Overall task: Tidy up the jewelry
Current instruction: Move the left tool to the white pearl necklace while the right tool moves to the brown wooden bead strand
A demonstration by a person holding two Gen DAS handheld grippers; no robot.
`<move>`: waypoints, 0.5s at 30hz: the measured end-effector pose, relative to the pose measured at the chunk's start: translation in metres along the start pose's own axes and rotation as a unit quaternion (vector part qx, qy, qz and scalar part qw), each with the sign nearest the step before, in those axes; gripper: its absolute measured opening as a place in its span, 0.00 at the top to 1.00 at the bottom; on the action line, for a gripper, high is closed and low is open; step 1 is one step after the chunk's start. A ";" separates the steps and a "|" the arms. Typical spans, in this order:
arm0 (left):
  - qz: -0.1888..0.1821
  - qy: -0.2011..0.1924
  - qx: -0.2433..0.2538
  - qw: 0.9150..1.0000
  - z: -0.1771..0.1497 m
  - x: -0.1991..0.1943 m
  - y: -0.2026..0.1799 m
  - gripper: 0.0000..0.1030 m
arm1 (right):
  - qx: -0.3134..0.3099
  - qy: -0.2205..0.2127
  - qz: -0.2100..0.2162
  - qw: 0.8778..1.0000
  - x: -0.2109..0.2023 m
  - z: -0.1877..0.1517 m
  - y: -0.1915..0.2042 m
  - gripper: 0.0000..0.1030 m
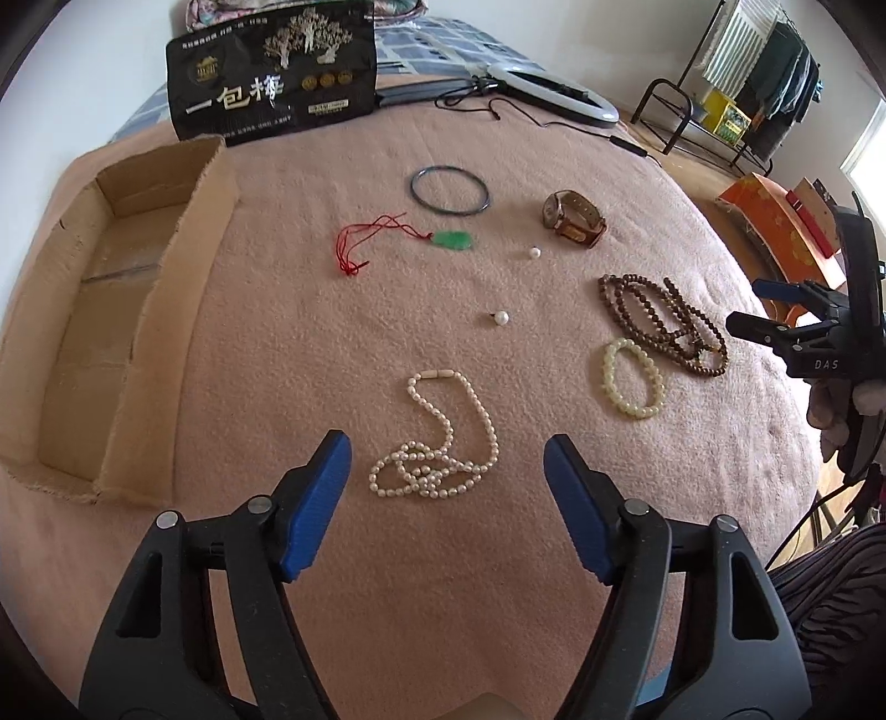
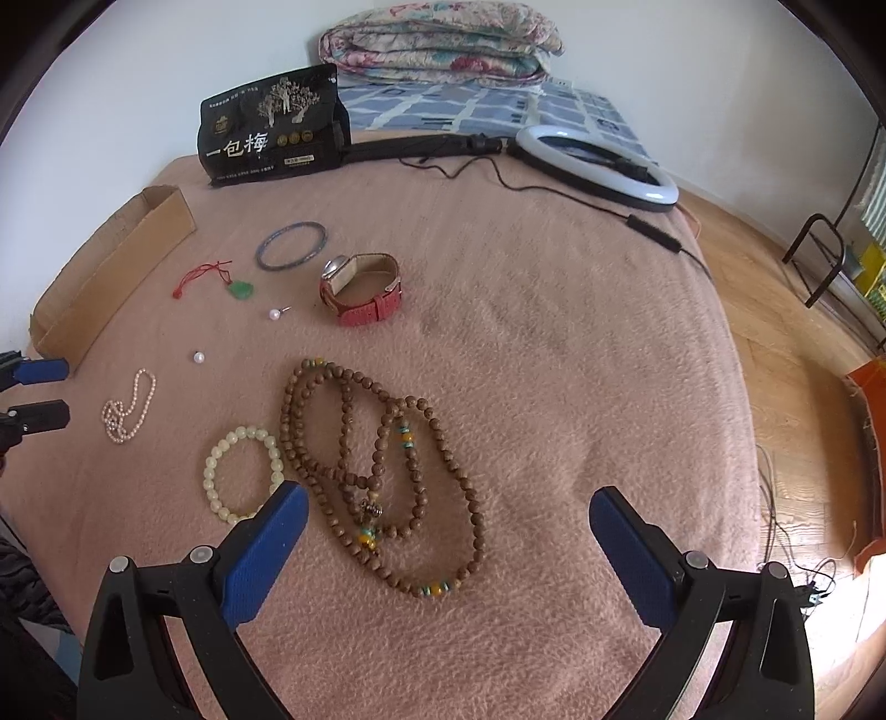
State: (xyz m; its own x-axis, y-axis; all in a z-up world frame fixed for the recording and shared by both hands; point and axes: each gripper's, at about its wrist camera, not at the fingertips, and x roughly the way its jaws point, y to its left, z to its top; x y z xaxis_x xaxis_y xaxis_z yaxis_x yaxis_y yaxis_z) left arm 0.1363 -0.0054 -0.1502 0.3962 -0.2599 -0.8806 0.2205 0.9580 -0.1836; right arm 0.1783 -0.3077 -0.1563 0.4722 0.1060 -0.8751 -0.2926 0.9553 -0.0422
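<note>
Jewelry lies spread on a pink blanket [image 1: 470,598]. My left gripper [image 1: 447,451] hangs open over a white pearl necklace [image 1: 434,443], whose tangle lies between the blue pads, untouched. My right gripper [image 2: 448,504] is open above the long brown bead necklace [image 2: 382,465]; a pale bead bracelet [image 2: 241,473] lies by its left finger. Further off are two loose pearls [image 1: 501,318] [image 1: 534,253], a green pendant on red cord [image 1: 453,239], a dark bangle [image 1: 449,190] and a watch [image 2: 362,288] with a red strap. An open cardboard box [image 1: 105,310] sits at the left.
A black snack bag [image 1: 271,72] stands at the far edge. A ring light [image 2: 598,166] with its cable lies at the back right. A folded quilt [image 2: 443,44] is behind. Wooden floor, a rack and an orange box [image 1: 775,232] are past the blanket's right edge.
</note>
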 end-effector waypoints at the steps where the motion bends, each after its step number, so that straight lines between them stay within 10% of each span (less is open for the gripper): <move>1: -0.001 0.002 0.000 1.000 0.001 0.003 0.002 0.28 | 0.004 0.006 0.007 1.000 0.004 0.002 -0.002 0.03; 15: -0.030 0.031 -0.037 0.998 0.014 0.040 0.024 0.29 | 0.041 0.037 0.096 0.994 0.048 0.019 -0.016 0.09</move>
State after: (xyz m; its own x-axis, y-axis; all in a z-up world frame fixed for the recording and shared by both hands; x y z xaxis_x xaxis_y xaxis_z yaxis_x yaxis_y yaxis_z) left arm 0.1696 0.0057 -0.1838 0.3274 -0.3121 -0.8918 0.1746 0.9476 -0.2675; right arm 0.2216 -0.3130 -0.1880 0.3501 0.2713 -0.8965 -0.3023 0.9386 0.1660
